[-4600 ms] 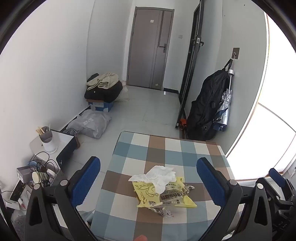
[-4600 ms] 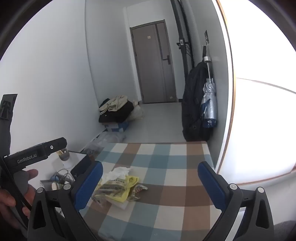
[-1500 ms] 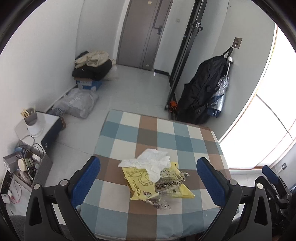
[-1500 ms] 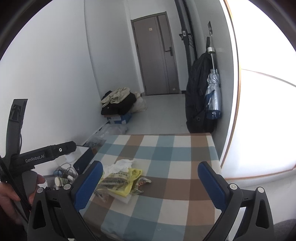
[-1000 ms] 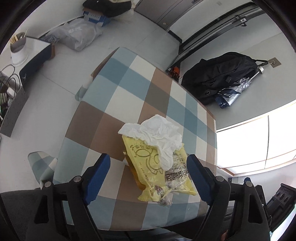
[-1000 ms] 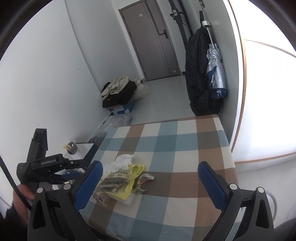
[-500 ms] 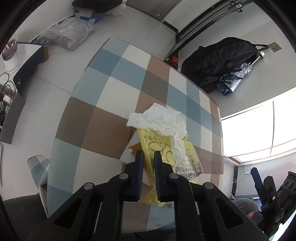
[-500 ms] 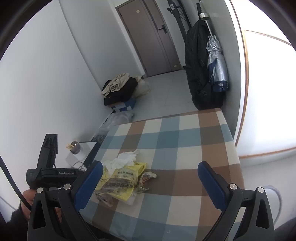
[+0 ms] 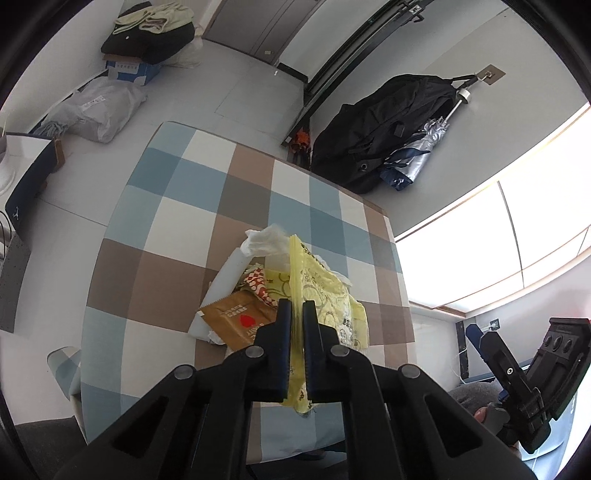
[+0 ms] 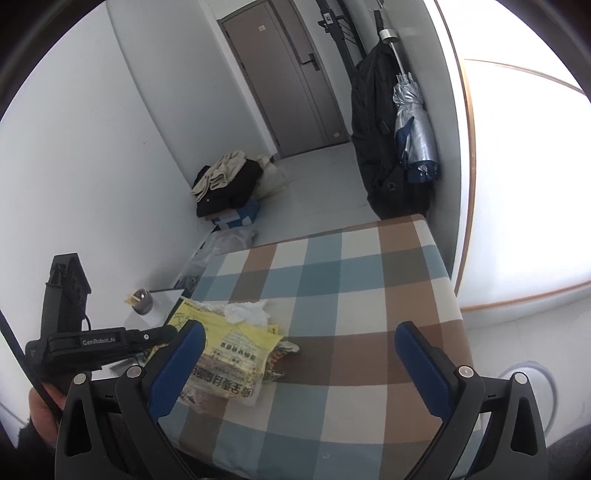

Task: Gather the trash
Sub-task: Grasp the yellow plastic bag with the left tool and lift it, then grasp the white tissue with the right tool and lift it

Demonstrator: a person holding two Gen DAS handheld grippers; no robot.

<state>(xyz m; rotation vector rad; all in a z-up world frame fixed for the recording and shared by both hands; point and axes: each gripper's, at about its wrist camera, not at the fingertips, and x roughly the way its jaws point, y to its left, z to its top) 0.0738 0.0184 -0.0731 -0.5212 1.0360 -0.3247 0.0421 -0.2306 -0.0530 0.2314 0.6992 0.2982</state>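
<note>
A yellow plastic bag (image 9: pixel 325 302) lies on the checked tablecloth (image 9: pixel 177 206) with a crumpled white tissue (image 9: pixel 264 240), a brown wrapper (image 9: pixel 240 321) and a red-patterned wrapper (image 9: pixel 258 284). My left gripper (image 9: pixel 296 314) is shut on the raised near edge of the yellow bag. In the right wrist view the bag (image 10: pixel 232 350) and tissue (image 10: pixel 245 312) sit at the table's left side. My right gripper (image 10: pixel 299 354) is open and empty above the table's near edge, right of the trash.
A black bag (image 9: pixel 376 125) and a silver umbrella (image 9: pixel 417 155) hang on the wall beyond the table. Boxes, clothes (image 9: pixel 147 33) and a grey sack (image 9: pixel 99 107) lie on the floor at left. A low side table (image 9: pixel 33 173) stands left.
My left gripper dropped to the trash pile, shut on the yellow bag's edge and lifted it, baring the wrappers beneath. My right gripper stayed open and drifted slightly closer.
</note>
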